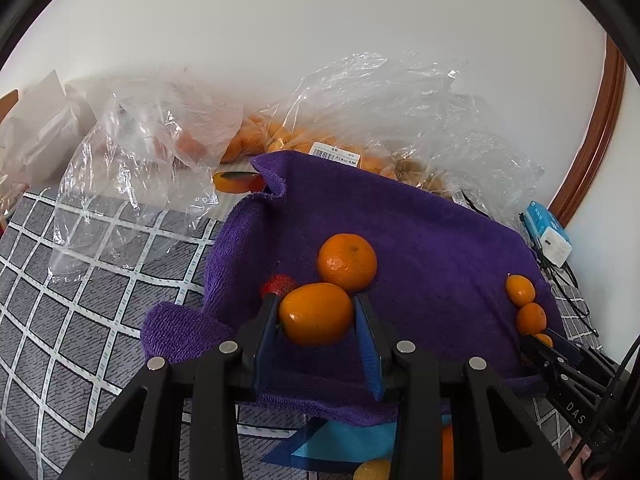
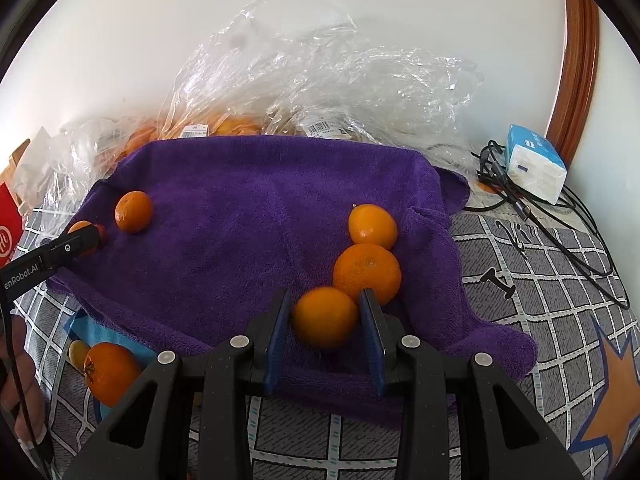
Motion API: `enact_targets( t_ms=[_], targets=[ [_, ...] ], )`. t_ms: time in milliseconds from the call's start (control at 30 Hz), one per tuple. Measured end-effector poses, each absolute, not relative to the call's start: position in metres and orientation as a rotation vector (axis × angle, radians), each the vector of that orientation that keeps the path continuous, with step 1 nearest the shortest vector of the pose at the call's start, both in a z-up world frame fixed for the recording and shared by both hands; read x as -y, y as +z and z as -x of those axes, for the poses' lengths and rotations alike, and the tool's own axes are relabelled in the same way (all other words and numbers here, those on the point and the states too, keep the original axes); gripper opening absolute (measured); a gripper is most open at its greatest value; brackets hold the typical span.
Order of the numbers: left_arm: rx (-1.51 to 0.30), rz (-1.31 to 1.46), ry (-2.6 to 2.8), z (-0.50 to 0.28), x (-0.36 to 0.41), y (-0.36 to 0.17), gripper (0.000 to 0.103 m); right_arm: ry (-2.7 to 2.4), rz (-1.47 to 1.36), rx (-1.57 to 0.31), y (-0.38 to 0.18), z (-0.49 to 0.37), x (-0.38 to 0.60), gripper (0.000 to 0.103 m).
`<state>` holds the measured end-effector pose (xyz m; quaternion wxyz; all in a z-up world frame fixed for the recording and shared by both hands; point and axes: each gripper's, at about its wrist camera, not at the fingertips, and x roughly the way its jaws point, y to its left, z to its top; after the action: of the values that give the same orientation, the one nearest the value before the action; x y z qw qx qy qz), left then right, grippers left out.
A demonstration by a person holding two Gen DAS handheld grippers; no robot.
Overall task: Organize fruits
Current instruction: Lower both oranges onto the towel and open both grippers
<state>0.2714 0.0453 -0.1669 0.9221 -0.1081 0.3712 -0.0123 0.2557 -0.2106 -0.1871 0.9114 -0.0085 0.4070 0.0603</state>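
Note:
A purple towel (image 1: 420, 240) lies on the checked table cover and also shows in the right wrist view (image 2: 248, 216). My left gripper (image 1: 316, 312) is shut on an orange (image 1: 316, 314) at the towel's left side. Another orange (image 1: 347, 263) and a small red fruit (image 1: 279, 285) lie just beyond it. My right gripper (image 2: 325, 316) is shut on an orange (image 2: 325, 317) at the towel's right side. Two more oranges (image 2: 367, 274) (image 2: 373, 226) lie in a row beyond it. The left gripper (image 2: 76, 242) shows at the far left in the right wrist view.
Clear plastic bags (image 2: 320, 80) holding fruit lie against the wall behind the towel. A tissue pack (image 2: 536, 168) and black cables (image 2: 560, 236) sit at right. An orange (image 2: 110, 372) lies on blue paper (image 2: 120, 344) near the front. A red box (image 2: 10, 224) is at left.

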Motion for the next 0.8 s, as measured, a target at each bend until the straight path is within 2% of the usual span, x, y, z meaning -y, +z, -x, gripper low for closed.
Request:
enact_targets(
  t_ms=[367,467,633,800],
  targets=[
    [-0.758,0.188,-0.014,-0.273,-0.04,-0.169,0.035,0.119,0.035,-0.839,-0.188,-0.256,0.209,0.036],
    [-0.755,0.185,-0.015,-0.273,-0.04,-0.169,0.035,0.126,0.028,-0.836,-0.187,-0.256,0.21,0.042],
    [-0.755,0.189,-0.019,-0.273,-0.041,-0.169,0.036,0.131,0.021,-0.776,-0.176,-0.249,0.21,0.059],
    [-0.754,0.194,-0.029,-0.273,-0.042,-0.168,0.042,0.133,-0.005,-0.761,-0.171,-0.248,0.212,0.06]
  ],
)
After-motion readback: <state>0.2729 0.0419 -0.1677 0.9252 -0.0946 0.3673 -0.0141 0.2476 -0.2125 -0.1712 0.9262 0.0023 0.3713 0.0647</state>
